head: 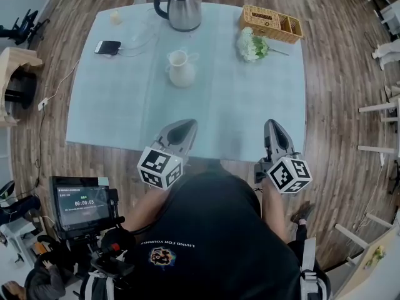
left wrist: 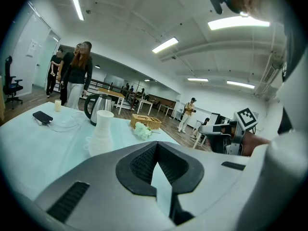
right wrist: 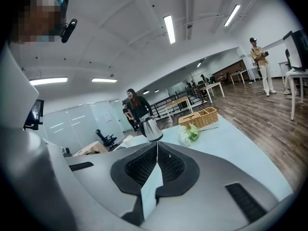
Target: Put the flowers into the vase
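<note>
Left gripper [head: 182, 129]: jaws pressed together, nothing between them, poised over the near edge of the worktop [head: 125, 111]. Right gripper [head: 275, 132]: jaws likewise closed and empty, at the same edge, well apart from the left.

White vase [head: 181, 69] stands upright mid-worktop, ahead of the left gripper. Flowers [head: 252, 45], white blooms with green stems, lie flat on the worktop toward the far right, well apart from the vase, just beside a wicker basket [head: 270, 24]. Kettle [head: 183, 9] behind the vase; phone [head: 107, 47] far left.
</note>
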The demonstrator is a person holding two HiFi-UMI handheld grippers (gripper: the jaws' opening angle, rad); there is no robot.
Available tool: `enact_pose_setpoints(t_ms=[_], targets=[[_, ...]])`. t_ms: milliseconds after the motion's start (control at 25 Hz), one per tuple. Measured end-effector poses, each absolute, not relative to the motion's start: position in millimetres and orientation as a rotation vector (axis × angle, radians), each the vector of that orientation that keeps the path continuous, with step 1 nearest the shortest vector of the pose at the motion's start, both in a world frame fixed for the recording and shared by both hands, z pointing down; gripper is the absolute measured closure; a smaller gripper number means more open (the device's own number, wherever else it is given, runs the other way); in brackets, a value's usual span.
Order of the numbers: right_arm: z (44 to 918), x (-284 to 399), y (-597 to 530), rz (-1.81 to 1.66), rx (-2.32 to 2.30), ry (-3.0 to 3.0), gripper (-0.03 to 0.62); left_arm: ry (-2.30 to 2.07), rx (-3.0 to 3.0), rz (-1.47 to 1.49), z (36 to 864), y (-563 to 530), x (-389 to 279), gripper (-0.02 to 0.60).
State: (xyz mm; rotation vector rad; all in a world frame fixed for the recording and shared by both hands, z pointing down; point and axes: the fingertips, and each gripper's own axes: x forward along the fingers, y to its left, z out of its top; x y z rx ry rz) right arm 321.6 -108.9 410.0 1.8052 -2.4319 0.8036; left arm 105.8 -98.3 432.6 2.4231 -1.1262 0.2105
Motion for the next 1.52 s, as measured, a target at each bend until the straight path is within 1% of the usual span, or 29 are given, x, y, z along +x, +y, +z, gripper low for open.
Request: enact_pose_setpoints(t_ms=[360,680,1000,1080,1200,1320,1520], targets=[[424,368,-124,0.837,1.757,-2.495,0.574,-1.209,2.402,0.231,437,-95,147,0.574],[434,374,-157,0.99,1.698,-2.553,0.574,-1.305,2.331,0.263,437,-99,142,0.574],[451,381,-194,1.252,1.729,-2.589,0.574,-1.369,2.28,0.28,447,-98,123,0.574],[452,386,-202,1.38,1.785,-2.569,0.574,-1.365,2.277,0.281,447,-98,117,0.574],[466,409,-213,1.613,1.908,-2.48,0.574,-1.358,2.29,0.286,445,-100,113,0.574],[483,434,-222,1.74,1.959,-2.463,0.574,-1.363,2.292,0.292,450,-98,115,0.574],[477,431,-269,1.875,2.013,-2.456,0.574,-1.372,2.26,0.307,444,-114,80,0.574]])
